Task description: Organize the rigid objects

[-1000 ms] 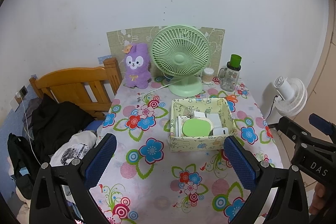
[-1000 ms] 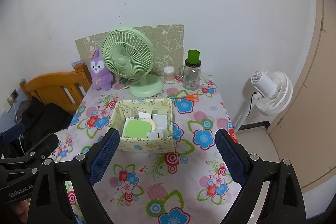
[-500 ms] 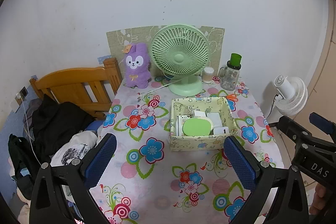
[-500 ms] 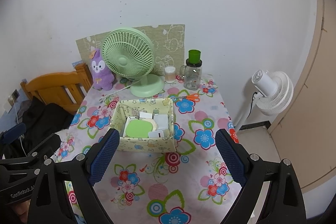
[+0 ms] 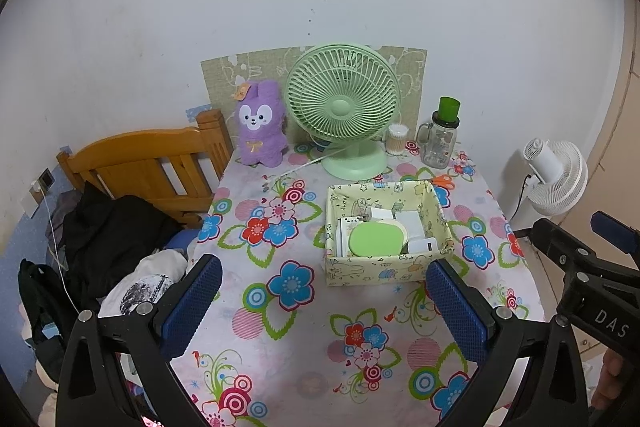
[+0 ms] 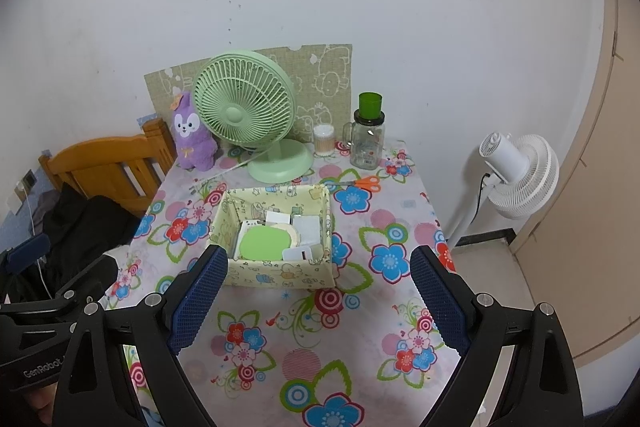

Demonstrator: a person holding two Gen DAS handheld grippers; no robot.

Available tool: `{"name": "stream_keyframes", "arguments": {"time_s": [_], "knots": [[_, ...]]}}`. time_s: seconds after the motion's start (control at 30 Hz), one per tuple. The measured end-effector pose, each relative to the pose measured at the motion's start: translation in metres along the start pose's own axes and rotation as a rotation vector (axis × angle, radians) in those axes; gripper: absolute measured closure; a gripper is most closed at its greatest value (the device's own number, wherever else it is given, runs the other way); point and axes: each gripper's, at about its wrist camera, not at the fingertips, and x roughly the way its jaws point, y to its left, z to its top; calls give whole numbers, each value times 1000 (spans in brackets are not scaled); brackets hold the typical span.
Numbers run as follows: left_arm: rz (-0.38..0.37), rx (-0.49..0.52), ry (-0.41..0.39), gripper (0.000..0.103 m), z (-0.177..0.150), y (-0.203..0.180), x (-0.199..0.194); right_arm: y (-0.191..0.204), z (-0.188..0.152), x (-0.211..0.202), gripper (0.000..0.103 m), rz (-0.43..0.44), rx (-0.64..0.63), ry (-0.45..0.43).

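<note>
Green fan [image 5: 343, 105] and jar [image 5: 441, 135] stand behind the box [image 5: 374, 269].

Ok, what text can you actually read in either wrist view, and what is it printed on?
"DAS": white letters on the right gripper body, cut off at the frame edge.
"GenRobot": on the left gripper body, also cut off.
Glass jar: printed pattern, too small to read.
Storage box: cartoon print, no legible words.

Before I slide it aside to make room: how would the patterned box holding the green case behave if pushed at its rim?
The patterned box looks like thin fabric or card, so its rim would probably flex inward rather than transmit the push. The green case and white items inside add weight, so it would likely drag on the floral tablecloth and might bunch it.
</note>
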Motion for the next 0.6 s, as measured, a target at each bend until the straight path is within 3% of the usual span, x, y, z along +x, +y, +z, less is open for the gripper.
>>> {"name": "stream_keyframes", "arguments": {"time_s": [0.6], "knots": [[-13,12,3,0,1,1,-2,-1,-1,0,9,0,-1,0]]}}
